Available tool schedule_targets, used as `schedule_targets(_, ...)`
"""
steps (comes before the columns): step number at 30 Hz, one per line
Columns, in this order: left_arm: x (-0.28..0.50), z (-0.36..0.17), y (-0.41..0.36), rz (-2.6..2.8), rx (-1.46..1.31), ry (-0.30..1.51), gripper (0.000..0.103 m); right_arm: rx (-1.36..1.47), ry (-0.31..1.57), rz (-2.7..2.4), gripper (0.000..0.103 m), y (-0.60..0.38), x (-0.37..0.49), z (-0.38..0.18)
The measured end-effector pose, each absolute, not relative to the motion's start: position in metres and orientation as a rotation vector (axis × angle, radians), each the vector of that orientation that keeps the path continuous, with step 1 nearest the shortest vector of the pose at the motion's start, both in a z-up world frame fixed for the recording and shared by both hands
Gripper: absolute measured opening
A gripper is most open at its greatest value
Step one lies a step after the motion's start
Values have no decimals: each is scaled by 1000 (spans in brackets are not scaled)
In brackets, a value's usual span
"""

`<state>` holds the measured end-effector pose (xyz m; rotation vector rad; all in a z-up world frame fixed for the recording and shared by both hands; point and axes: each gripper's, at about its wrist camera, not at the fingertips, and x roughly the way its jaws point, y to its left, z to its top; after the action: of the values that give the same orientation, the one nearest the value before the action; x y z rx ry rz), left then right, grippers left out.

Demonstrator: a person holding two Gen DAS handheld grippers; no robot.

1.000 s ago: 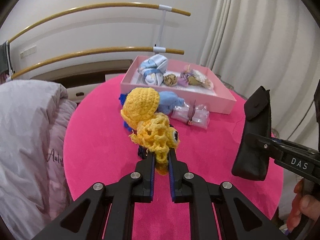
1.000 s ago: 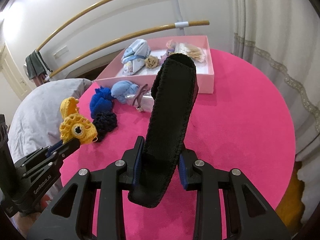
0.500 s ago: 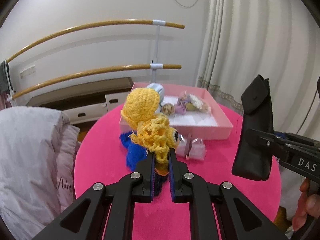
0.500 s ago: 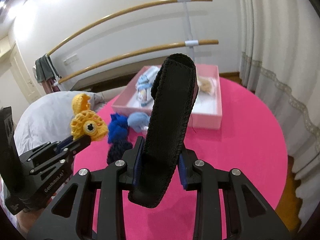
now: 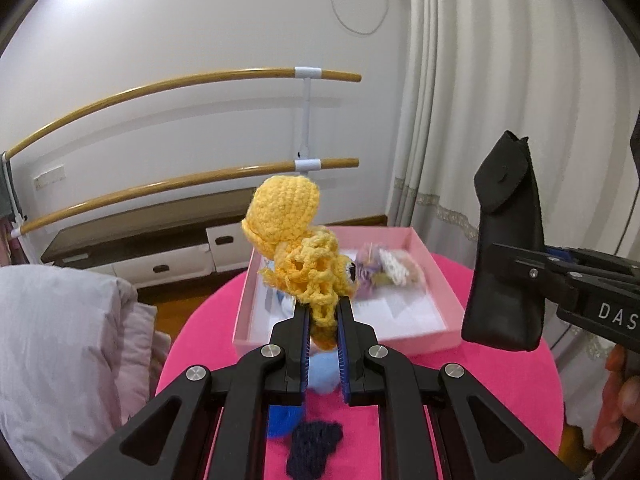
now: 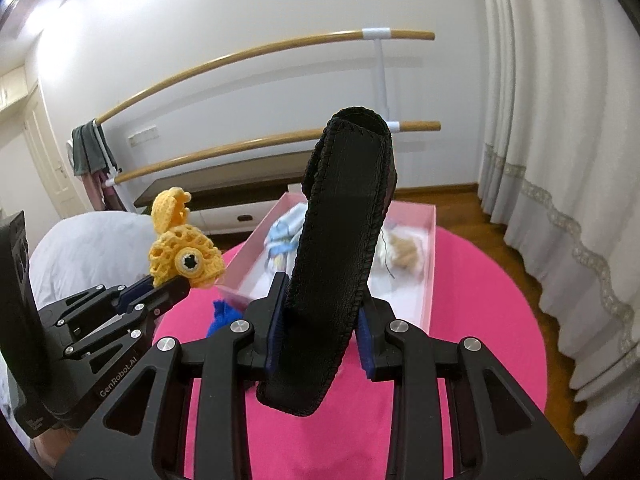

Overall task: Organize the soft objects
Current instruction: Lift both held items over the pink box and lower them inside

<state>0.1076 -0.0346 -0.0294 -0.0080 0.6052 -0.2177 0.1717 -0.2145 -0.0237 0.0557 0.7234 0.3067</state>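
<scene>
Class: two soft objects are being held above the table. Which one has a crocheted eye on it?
The yellow crochet toy in the left tool. Its openwork yarn carries a black-and-white eye; the black pouch in the right tool is plain.

- Worktop (image 5: 472,392): round, covered in bright pink cloth, standing over a wooden floor (image 6: 460,196) and showing in both wrist views.
- Pink box (image 5: 348,342): shallow, open-topped, white-lined, sitting directly on the far part of the worktop; soft items are lying inside it, partly hidden.
- Light blue soft piece (image 5: 322,372): lying on the cloth just in front of the box's near wall.
- Bright blue crocheted piece (image 6: 224,314): lying on the cloth near the box's near-left corner.
- Dark navy crocheted piece (image 5: 314,446): lying on the cloth nearest the left camera, just beside the bright blue one.
</scene>
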Motion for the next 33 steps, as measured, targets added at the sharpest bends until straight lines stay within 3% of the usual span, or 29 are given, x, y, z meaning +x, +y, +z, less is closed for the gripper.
schedule_targets(13, 204, -24, -48, -249, -17, 637, 9, 38, 783, 303, 28, -213, 243, -29)
schedule_targets(33, 322, -79, -90, -289, 6, 802, 9, 34, 969, 299, 28, -218, 310, -86)
